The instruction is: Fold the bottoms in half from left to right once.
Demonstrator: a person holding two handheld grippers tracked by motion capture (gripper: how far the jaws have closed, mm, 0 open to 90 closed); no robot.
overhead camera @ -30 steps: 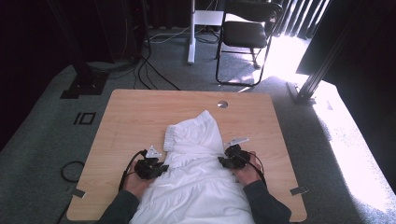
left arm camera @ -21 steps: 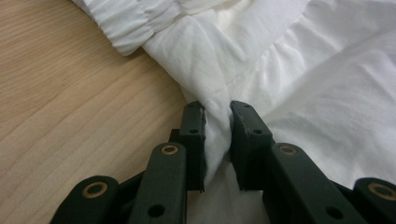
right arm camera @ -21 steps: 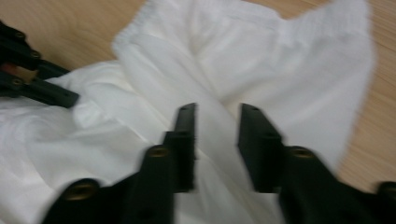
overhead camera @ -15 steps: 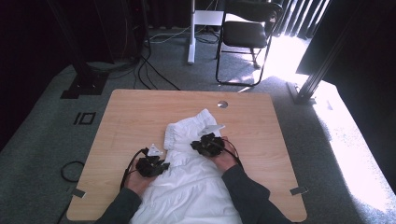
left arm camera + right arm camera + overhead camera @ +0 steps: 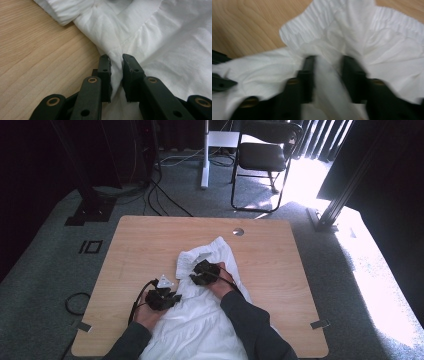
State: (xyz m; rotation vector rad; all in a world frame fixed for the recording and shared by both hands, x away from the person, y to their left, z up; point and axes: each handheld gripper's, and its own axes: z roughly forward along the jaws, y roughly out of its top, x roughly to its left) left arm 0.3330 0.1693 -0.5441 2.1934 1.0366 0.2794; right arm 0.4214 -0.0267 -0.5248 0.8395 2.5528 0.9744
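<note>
high view: right claw (image 5: 200, 275) has carried the white garment (image 5: 200, 330) fold across toward left claw (image 5: 167, 298), jaws just reopening slightly around cloth; left claw pinches the garment.

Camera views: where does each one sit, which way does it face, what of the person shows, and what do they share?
High view: above the person's side, looking forward and down on the table; forearms, left gripper and right gripper.
Left gripper view: rides the left gripper, looking along jaws pinching the white garment.
Right gripper view: rides the right gripper, blurred; garment between its jaws, which have just been opening.
Shared: all three show the garment on the wooden table.
</note>
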